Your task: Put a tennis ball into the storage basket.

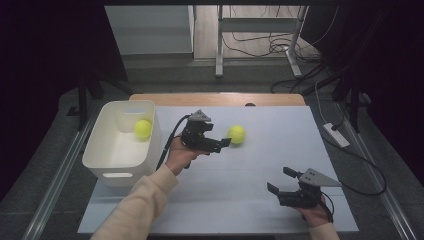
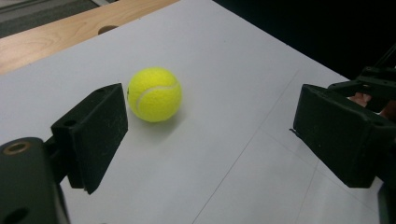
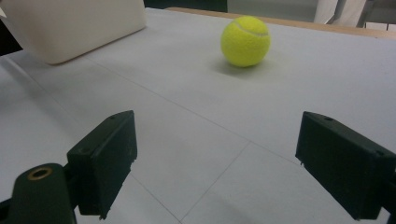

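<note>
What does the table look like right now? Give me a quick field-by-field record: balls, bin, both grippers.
ball on table: yellow tennis ball, resting on the white table surface, not held
ball in bin: second yellow tennis ball, inside the bin near its far wall
bin: white plastic bin, upright, at the table's left edge
left gripper: open, just left of the ball on the table, not gripping it
right gripper: open, near the table's front right, holding nothing
</note>
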Tool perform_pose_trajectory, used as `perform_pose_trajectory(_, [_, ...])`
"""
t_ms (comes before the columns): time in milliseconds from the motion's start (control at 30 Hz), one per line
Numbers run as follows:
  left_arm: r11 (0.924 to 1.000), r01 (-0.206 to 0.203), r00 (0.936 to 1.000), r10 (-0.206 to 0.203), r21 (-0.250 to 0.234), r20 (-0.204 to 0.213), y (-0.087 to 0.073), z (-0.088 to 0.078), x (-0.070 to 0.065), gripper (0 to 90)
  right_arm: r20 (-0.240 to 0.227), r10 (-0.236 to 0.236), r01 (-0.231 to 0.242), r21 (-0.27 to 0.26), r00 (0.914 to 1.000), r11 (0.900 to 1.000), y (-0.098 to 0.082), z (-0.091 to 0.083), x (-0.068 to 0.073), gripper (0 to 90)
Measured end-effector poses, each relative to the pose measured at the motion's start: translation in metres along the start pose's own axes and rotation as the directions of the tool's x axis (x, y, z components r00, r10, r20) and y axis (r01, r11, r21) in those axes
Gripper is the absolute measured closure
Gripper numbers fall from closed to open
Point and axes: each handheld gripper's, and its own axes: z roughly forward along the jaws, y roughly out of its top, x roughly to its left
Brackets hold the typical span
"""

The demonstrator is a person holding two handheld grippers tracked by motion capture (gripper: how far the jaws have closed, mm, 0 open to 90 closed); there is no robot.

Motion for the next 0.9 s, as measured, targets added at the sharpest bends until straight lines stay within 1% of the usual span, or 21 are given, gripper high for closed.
perform_pose_trajectory(133, [0.9999,0.0,0.9999,0.0,0.01,-0.015,0.0,0.005,0.002,11.0,0.0,0.0,0.0,0.0,1.0,1.0,0.0,0.0,0.0,12.5])
perform_pose_trajectory(167, [1.0,0.002,0.9991,-0.002,0.004,-0.042,0.0,0.007,0.002,10.9,0.001,0.0,0.0,-0.001,1.0,1.0,0.0,0.0,0.0,12.5])
perform_pose_trajectory(200, [1.0,0.002,0.9991,-0.002,0.004,-0.042,0.0,0.007,0.002,11.1,0.001,0.0,0.0,-0.001,1.0,1.0,0.0,0.0,0.0,12.5])
perform_pose_trajectory(300, [0.9998,0.02,0.9986,-0.02,-0.009,-0.05,0.001,0.009,0.005,11.4,0.002,0.002,-0.002,-0.001,1.0,1.0,0.0,0.0,-0.001,12.5])
perform_pose_trajectory(400, [0.9997,0.024,0.9982,-0.024,0.001,-0.055,0.001,0.013,0.007,11.6,0.001,0.002,-0.002,0.002,1.0,1.0,0.0,0.0,-0.001,12.5])
perform_pose_trajectory(633, [0.9992,0.03,0.9972,-0.028,0.027,-0.07,0.0,0.027,0.011,11.6,0.0,0.004,-0.004,0.004,1.0,1.0,-0.001,0.001,-0.002,12.5])
perform_pose_trajectory(900, [0.9991,0.019,0.9972,-0.016,0.038,-0.072,0.0,0.04,0.013,11.3,-0.001,0.005,-0.005,0.005,1.0,1.0,-0.001,0.001,-0.002,12.5])
